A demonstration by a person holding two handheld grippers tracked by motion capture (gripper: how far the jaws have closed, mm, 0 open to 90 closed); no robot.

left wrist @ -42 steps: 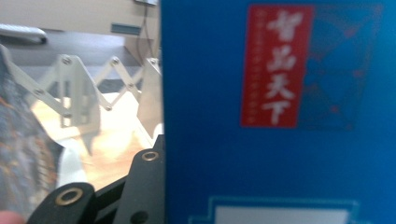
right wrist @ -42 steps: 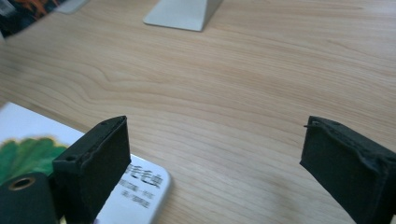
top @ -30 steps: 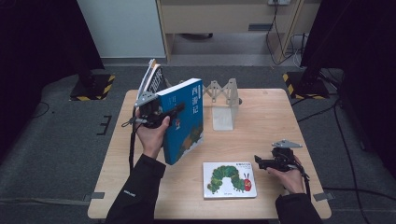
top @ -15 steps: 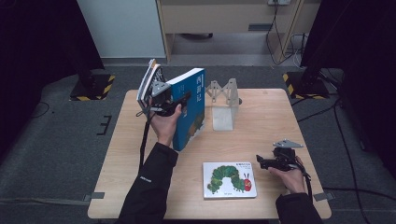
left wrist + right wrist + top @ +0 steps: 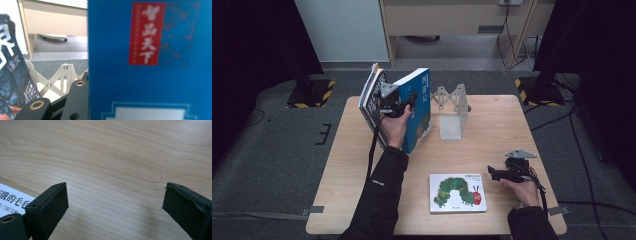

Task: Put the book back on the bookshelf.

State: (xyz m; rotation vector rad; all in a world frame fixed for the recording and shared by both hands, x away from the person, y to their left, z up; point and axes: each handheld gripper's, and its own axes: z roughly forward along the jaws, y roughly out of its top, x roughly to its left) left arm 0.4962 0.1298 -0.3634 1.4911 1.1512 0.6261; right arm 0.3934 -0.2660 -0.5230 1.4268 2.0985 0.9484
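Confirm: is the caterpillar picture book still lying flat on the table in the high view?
Yes, the caterpillar picture book lies flat, cover up, near the front edge of the table, beside the open right gripper.

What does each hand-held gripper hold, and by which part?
Left hand-held gripper clamps the blue book by its upper edge; right hand-held gripper holds nothing.

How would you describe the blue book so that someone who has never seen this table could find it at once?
Start at the light wooden table and look toward its far left corner, left of the pale folding rack. There the left tongs hold up a tall blue hardcover book, beside a dark-covered book. Unlike the flat white caterpillar picture book, it bears a red label.
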